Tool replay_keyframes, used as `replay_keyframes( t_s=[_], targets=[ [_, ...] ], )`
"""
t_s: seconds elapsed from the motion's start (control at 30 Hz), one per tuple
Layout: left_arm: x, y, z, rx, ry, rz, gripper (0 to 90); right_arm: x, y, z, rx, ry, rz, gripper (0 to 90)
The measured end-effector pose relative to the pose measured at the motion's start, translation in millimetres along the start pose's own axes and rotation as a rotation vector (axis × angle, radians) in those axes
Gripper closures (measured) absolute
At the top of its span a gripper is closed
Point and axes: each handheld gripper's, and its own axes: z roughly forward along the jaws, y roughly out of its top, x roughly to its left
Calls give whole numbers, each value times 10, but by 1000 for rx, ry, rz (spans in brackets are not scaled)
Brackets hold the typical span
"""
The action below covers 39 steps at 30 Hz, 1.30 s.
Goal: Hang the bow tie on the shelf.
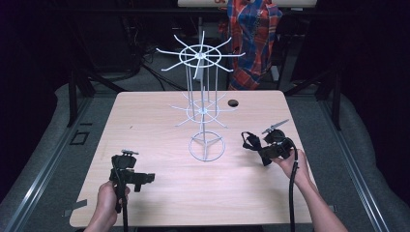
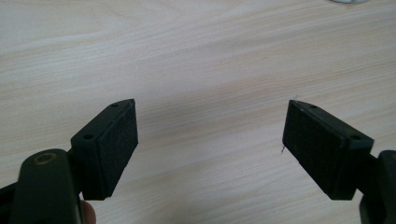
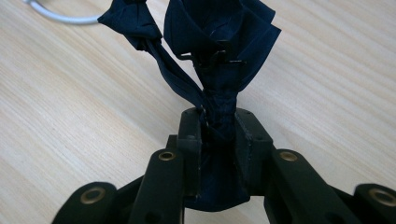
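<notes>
A dark navy bow tie (image 3: 219, 37) is pinched at its middle between the jaws of my right gripper (image 3: 218, 123), its folds and strap fanning out beyond the tips. From above, the right gripper (image 1: 267, 152) holds the bow tie (image 1: 250, 140) just over the table, right of the base ring of a white wire rack (image 1: 203, 111) with two tiers of hooks. That ring's edge (image 3: 60, 17) curves past the bow tie. My left gripper (image 1: 126, 155) is at the front left; its jaws (image 2: 210, 140) stand wide apart over bare wood with nothing between them.
The light wooden table (image 1: 159, 198) has a small dark hole (image 1: 233, 103) behind the rack. A red and blue plaid cloth (image 1: 251, 34) hangs beyond the far edge. Dark floor and metal rails surround the table.
</notes>
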Motion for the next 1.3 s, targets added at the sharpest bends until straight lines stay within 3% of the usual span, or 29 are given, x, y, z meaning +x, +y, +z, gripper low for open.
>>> replay_keyframes(
  t_s=[0.47, 0.6, 0.9, 1.3],
  targets=[
    [67, -32, -11, 8, 7, -16, 188, 35, 276, -54, -84, 30, 0, 740],
    [87, -33, -20, 11, 8, -26, 188, 43, 277, -102, -112, 34, -10, 739],
    [45, -18, 9, 14, 12, -5, 188, 13, 244, -221, -152, 52, 10, 739],
    [46, -23, -1, 16, 8, -4, 188, 103, 293, -372, -220, 85, 1, 738]
  ],
)
